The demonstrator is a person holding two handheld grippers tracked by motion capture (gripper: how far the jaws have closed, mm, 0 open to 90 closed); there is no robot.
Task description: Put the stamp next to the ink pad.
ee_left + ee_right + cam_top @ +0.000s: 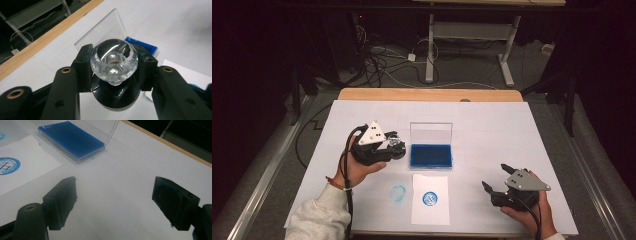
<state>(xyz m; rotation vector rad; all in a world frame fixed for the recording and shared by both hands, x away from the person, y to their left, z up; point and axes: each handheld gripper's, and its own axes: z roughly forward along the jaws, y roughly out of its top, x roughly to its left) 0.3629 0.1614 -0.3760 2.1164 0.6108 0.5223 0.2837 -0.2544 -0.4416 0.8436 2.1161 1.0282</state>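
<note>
At the left of the high view, the left tongs are held above the white sheet that covers the counter, just left of the ink pad. A stamp with a clear, faceted knob and a black round base is clamped between their jaws; in the left gripper view the knob is seen squeezed from both sides by the black pads, with the dark base below it and nearer the camera. The ink pad is seen behind the stamp, its blue surface bare and its clear lid stood upright at the far edge.

Nearer the person, a faint blue smudge is marked on the white sheet, and just to its right a slip of white paper is laid, printed with a round blue stamp mark.

At the right, the right tongs are held low over the sheet, well apart from the ink pad and pointed toward it. Their jaws are spread wide with nothing between them; in the right gripper view blue ink is seen smeared on one pad.
</note>
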